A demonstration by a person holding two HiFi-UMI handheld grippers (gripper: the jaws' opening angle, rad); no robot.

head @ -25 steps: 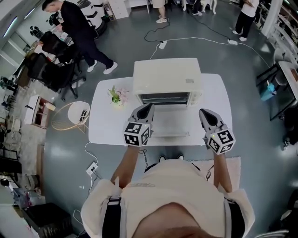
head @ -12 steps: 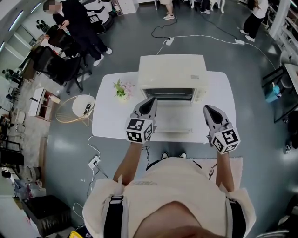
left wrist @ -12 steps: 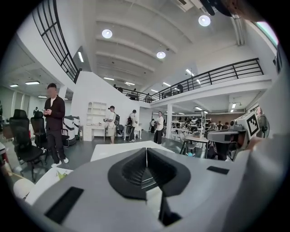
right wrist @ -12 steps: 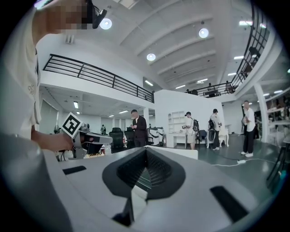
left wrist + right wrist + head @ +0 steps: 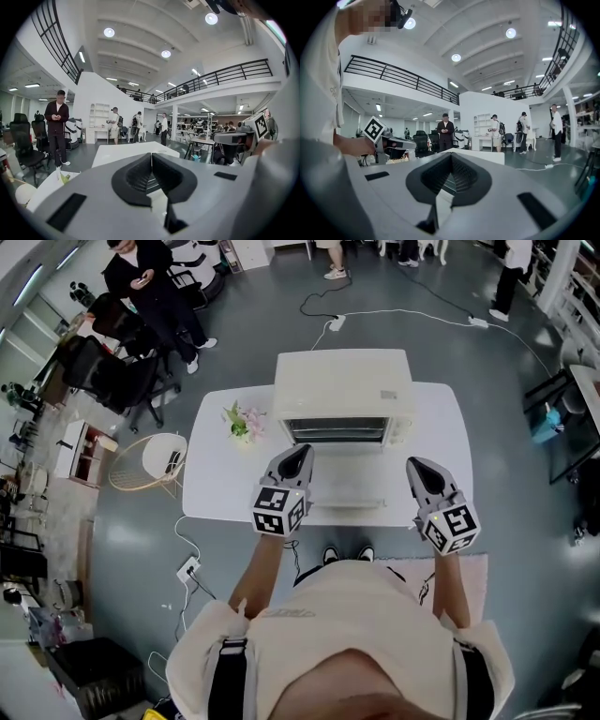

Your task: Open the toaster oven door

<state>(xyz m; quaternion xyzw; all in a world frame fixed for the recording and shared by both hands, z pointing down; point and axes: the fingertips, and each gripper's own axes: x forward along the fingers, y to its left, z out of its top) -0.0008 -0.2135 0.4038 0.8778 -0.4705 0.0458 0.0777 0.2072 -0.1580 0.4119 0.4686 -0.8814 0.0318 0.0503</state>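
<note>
Now: one open toaster oven (image 5: pixel 342 381); left gripper (image 5: pixel 301 453), right gripper (image 5: pixel 413 466) closed.

From my station I count one cream-white boxy toaster oven (image 5: pixel 340 390), one white rectangular counter (image 5: pixel 216 488) and one small bunch of pink flowers with green leaves (image 5: pixel 240 423). There are two hand-held grippers, the left hand-held gripper (image 5: pixel 300 454) and the right hand-held gripper (image 5: pixel 412 463), each carrying one black-and-white marker cube (image 5: pixel 277 510), so two cubes in all. On the grey floor (image 5: pixel 525 521) I make out one round pale wire-frame stool (image 5: pixel 150 468) and one person in black clothes (image 5: pixel 150 277); the people cut off at the far edge I cannot count.
</note>
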